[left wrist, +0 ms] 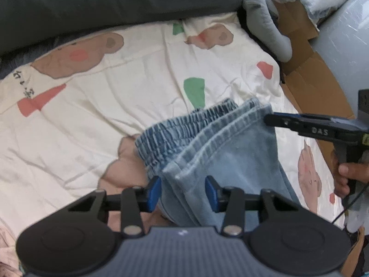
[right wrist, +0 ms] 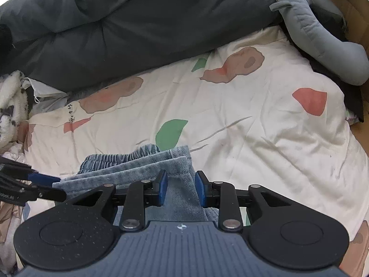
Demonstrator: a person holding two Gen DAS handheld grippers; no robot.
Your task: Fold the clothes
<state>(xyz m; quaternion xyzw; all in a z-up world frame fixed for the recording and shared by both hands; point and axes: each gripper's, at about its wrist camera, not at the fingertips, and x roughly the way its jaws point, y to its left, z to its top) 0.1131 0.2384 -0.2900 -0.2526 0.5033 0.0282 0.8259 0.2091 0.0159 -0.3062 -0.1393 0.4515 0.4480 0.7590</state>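
Jeans [left wrist: 230, 152], folded light-blue denim, lie on the cream printed quilt [left wrist: 92, 106] right under both my tools. On my left wrist camera the left gripper [left wrist: 183, 190] straddles the folded edge at six o'clock, its blue pads [left wrist: 154, 190] standing apart on either side of the cloth; the jaws are parted, and I see no pinch on the denim. On my right wrist camera the right gripper [right wrist: 180, 189] sits over the other end of the same fold, also at six o'clock, jaws likewise spread with the fabric running between them and not squeezed.

The jeans are doubled over: the gathered elastic waistband [left wrist: 184, 127] shows underneath toward eleven o'clock, with two stitched leg hems stacked on top of it. The denim looks pale and washed, with ribbed seam lines.

Around it, from the left: a fluffy white-and-black fabric [right wrist: 9, 106] at nine o'clock in the right view, a dark grey duvet [right wrist: 138, 23] across twelve, and a grey plush toy [right wrist: 322, 34] at two. A cardboard box [left wrist: 306, 69] lines the bed's right edge. A hand [left wrist: 350, 175] grips the right tool's handle at three o'clock in the left view.
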